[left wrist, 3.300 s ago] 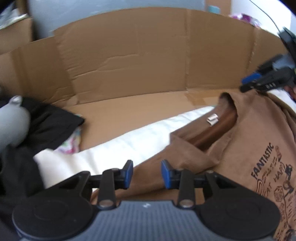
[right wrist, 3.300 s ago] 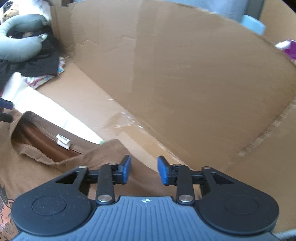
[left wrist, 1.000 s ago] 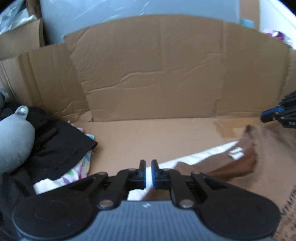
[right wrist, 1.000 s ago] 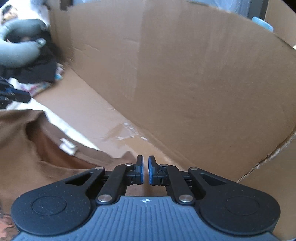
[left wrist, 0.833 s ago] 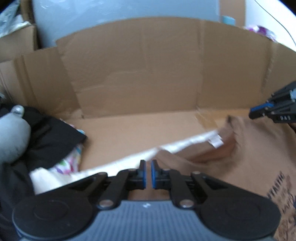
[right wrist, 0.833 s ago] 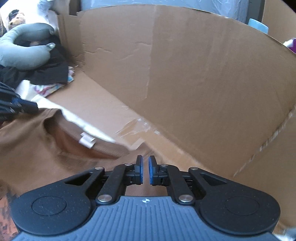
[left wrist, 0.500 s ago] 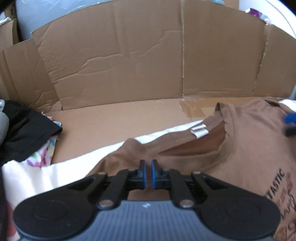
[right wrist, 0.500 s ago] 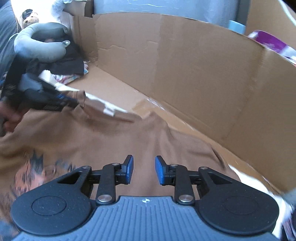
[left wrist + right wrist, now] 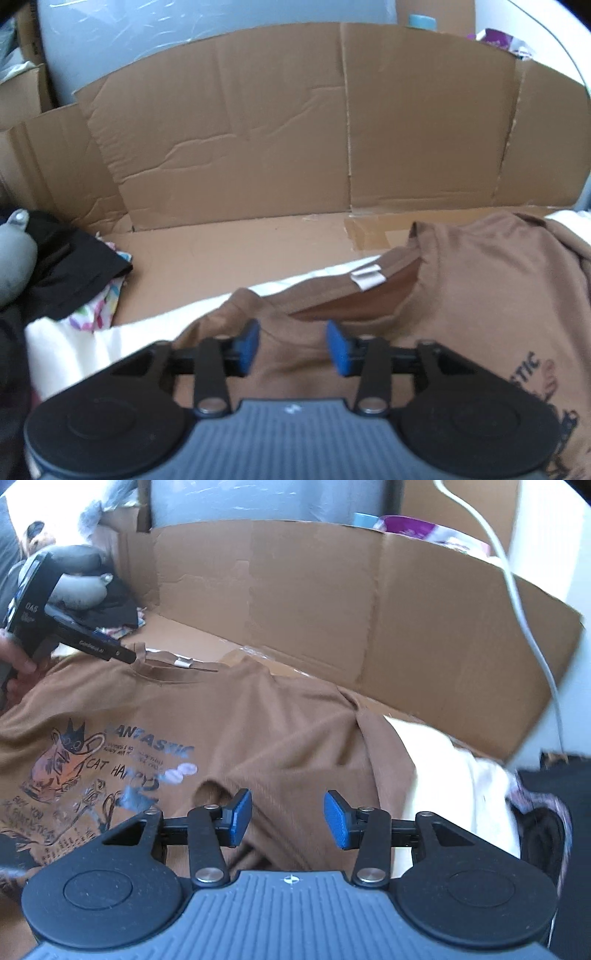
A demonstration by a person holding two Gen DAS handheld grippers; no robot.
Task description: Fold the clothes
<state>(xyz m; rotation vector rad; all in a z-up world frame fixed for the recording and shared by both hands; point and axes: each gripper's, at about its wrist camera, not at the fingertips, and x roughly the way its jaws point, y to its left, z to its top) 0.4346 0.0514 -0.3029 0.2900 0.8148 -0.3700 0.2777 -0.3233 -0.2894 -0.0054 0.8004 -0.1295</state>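
Brown T-shirt [image 9: 280,716] lies print-up on the white sheet [image 9: 454,775] — left gripper [image 9: 291,347] and right gripper [image 9: 287,819] both hover above it, fingers spread, gripping nothing.

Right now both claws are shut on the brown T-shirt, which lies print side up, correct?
Not quite: both claws are open. The left claw and right claw hover over the brown T-shirt, gripping nothing, as each wrist view shows. The print is face up.
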